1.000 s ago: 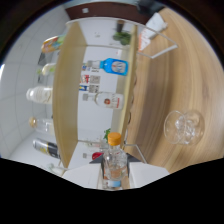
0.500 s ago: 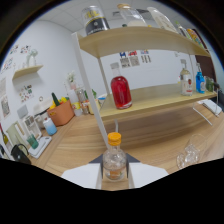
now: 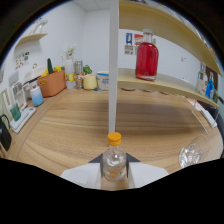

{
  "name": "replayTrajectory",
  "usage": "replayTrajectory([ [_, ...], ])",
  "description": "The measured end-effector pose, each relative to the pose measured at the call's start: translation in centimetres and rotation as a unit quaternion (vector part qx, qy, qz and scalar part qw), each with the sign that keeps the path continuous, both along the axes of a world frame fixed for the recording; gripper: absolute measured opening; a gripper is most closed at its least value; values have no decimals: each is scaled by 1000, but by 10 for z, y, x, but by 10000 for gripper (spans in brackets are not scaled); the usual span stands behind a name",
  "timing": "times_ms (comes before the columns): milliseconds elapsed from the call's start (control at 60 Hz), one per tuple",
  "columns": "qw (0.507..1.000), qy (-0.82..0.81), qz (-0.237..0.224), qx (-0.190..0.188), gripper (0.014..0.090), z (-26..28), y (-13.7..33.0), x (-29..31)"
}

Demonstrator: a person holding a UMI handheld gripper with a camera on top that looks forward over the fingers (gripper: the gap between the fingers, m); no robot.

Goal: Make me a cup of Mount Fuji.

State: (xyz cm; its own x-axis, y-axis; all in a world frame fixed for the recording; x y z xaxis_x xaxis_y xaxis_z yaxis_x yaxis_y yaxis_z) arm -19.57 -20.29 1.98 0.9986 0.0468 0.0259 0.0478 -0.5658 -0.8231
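Right then, the tongs (image 3: 115, 167) were clamped on a small clear bottle (image 3: 114, 161) with an orange cap (image 3: 114, 138), both pale fingers (image 3: 82, 175) pressing its sides so it stood upright between them, above the wooden counter (image 3: 75, 130). Just off to the right of the fingers sat a clear glass (image 3: 192, 152) on the same counter. Beyond the bottle a white post (image 3: 113, 70) rose straight up, carrying a wooden shelf (image 3: 165, 84) where a big jar of red liquid (image 3: 147, 61) stood. Far ahead and to the left, by the wall, were an orange-brown pot (image 3: 52, 83), a yellow cup (image 3: 90, 81) and a pale blue tumbler (image 3: 36, 95)
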Motion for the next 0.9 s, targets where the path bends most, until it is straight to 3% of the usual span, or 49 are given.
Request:
replayTrajectory([
  [167, 1000, 1, 5, 11, 374, -1, -7, 0],
  [267, 1000, 14, 14, -2, 474, -4, -14, 0],
  [317, 999, 25, 20, -5, 573, -1, -18, 0],
  [367, 999, 30, 29, -9, 743, 5, -23, -1],
  [383, 999, 31, 32, -9, 756, 7, -25, 0],
  [400, 999, 33, 36, -9, 832, 10, -27, 0],
  [433, 998, 38, 44, -4, 868, 19, -31, 1],
  [583, 996, 27, 69, 56, 866, 84, -53, 33],
  [683, 995, 19, 52, 87, 862, 112, -69, 76],
  [783, 996, 13, 21, 91, 859, 116, -81, 132],
  [900, 997, 14, -11, 68, 852, 97, -91, 192],
])
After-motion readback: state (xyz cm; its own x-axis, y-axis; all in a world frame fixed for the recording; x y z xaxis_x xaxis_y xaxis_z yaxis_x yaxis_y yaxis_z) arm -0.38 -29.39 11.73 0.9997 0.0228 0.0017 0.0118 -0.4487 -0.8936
